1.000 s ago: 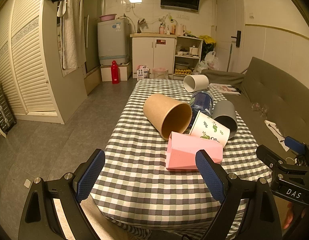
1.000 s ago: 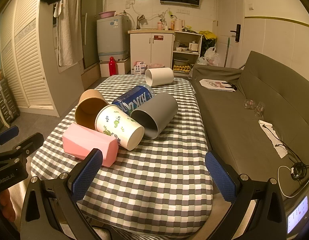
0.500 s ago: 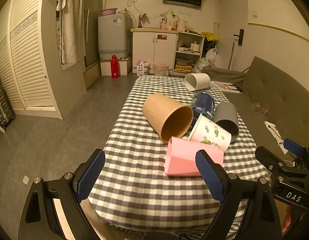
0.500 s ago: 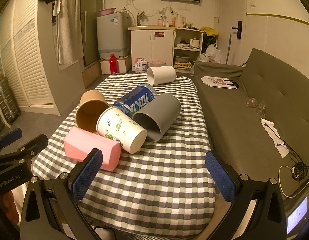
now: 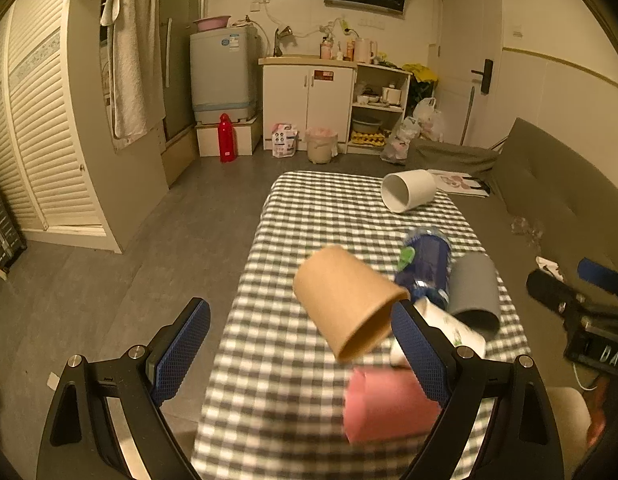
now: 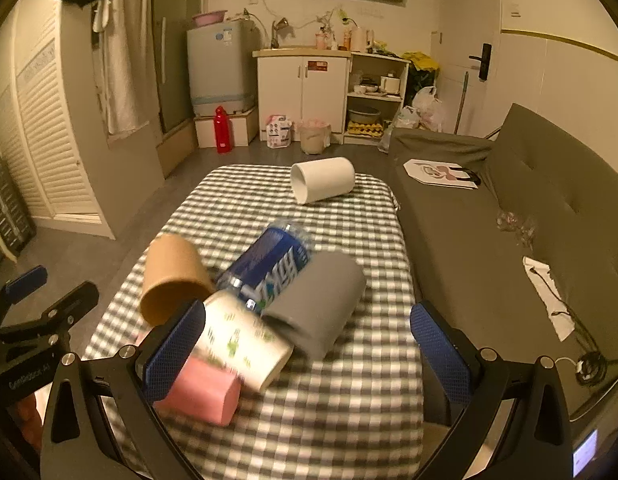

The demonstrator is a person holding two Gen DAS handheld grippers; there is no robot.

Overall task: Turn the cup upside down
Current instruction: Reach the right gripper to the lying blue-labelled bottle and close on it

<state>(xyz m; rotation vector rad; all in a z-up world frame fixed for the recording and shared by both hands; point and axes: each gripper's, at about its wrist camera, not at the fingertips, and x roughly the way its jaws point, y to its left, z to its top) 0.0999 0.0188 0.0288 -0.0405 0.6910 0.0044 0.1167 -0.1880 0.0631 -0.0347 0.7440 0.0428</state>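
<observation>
Cups lie tipped — brown cup [image 5: 349,304], grey cup [image 6: 315,304] — both hollow.

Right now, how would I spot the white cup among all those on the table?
Find the checkered table. Beyond the cluster of cups at the near end, the plain white cup lies on its side, alone at the far end, touching nothing.

Left wrist view: looks forward and slightly down along the checked table [image 5: 293,240] from its near left corner, close to the fallen cups. Right wrist view: faces the same way from the near right, with the sofa [image 6: 509,208] alongside. Both share the table, the cup cluster, the white cup [image 5: 407,196] [image 6: 323,180] and the far kitchen wall; each sees the other gripper at its edge.
</observation>
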